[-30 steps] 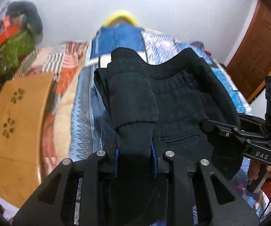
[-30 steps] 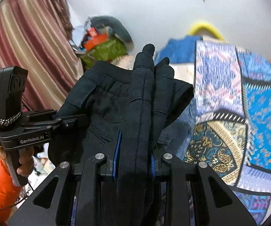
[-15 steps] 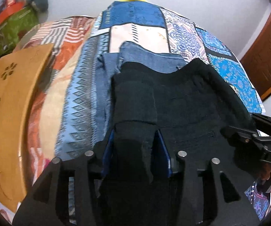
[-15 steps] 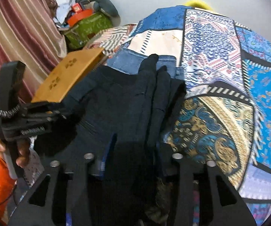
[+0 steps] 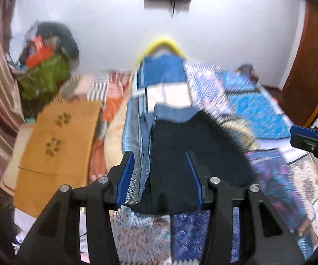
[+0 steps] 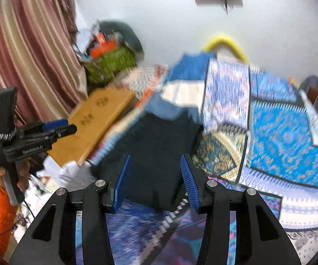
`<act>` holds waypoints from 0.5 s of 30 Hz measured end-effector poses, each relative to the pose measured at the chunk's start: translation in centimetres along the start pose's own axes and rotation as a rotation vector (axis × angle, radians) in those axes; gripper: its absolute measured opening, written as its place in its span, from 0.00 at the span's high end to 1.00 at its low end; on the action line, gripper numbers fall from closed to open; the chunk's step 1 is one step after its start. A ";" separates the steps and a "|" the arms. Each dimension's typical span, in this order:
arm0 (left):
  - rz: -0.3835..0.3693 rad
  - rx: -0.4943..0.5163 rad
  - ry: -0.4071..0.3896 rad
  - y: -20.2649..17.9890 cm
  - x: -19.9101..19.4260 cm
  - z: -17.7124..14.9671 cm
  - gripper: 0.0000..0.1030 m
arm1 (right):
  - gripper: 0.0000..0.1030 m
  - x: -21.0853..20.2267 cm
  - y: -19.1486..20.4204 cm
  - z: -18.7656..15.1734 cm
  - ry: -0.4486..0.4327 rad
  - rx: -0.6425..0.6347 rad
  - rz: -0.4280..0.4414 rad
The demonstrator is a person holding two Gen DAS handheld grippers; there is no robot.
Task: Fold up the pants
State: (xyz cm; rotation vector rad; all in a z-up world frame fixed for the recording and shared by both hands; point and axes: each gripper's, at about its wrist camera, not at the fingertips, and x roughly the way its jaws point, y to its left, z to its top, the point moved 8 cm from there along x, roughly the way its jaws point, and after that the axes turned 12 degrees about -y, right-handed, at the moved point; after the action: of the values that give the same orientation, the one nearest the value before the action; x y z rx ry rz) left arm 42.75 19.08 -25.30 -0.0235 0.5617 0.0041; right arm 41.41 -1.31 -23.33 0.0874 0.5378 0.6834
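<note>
The black pants (image 5: 194, 154) lie folded on the patterned bedspread (image 5: 262, 114), on top of blue jeans (image 5: 172, 113). My left gripper (image 5: 161, 176) is open and empty, its blue pads wide apart just above the pants' near edge. In the right wrist view the black pants (image 6: 156, 152) lie ahead of my right gripper (image 6: 154, 176), which is also open and empty. The left gripper (image 6: 55, 128) shows at the left of that view, and the right gripper (image 5: 307, 137) at the right edge of the left wrist view. Both views are motion-blurred.
A wooden board (image 5: 57, 141) lies left of the bed. A green bag with clutter (image 5: 44, 75) sits by the wall near a striped curtain (image 6: 21, 50). A brown door (image 5: 309, 50) is at the right. A yellow object (image 5: 163, 44) sits at the bed's far end.
Both grippers have let go of the black pants and opened. The pants now lie flat on the bed, and both grippers have pulled back and tilted up.
</note>
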 end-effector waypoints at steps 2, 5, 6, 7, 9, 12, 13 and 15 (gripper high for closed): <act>-0.030 0.002 -0.049 -1.3 -4.0 1.3 0.53 | 0.59 -2.5 1.9 1.7 -0.064 -0.023 0.014; -0.065 0.023 -0.149 -3.8 -10.2 3.0 0.50 | 0.59 -7.3 4.9 3.7 -0.178 -0.066 0.034; -0.066 0.031 -0.185 -4.5 -12.3 3.5 0.50 | 0.59 -9.4 6.1 4.3 -0.230 -0.086 0.035; -0.069 0.034 -0.213 -5.1 -13.9 3.8 0.50 | 0.59 -10.6 6.8 4.6 -0.258 -0.098 0.037; -0.068 0.034 -0.288 -6.5 -18.0 4.5 0.50 | 0.59 -14.1 8.8 5.0 -0.337 -0.126 0.046; -0.059 0.041 -0.402 -8.1 -23.4 4.8 0.50 | 0.59 -17.9 11.0 4.9 -0.423 -0.165 0.053; -0.057 0.046 -0.432 -8.6 -24.9 4.8 0.50 | 0.59 -19.1 11.7 4.8 -0.454 -0.175 0.056; -0.038 0.053 -0.502 -9.6 -28.1 4.5 0.50 | 0.59 -21.3 12.9 4.4 -0.510 -0.193 0.057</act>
State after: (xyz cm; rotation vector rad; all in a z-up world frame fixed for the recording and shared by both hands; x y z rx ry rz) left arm 21.44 9.65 -6.34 0.0181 0.0595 -0.0410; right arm 22.40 -4.05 -6.88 0.0917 -0.0207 0.7327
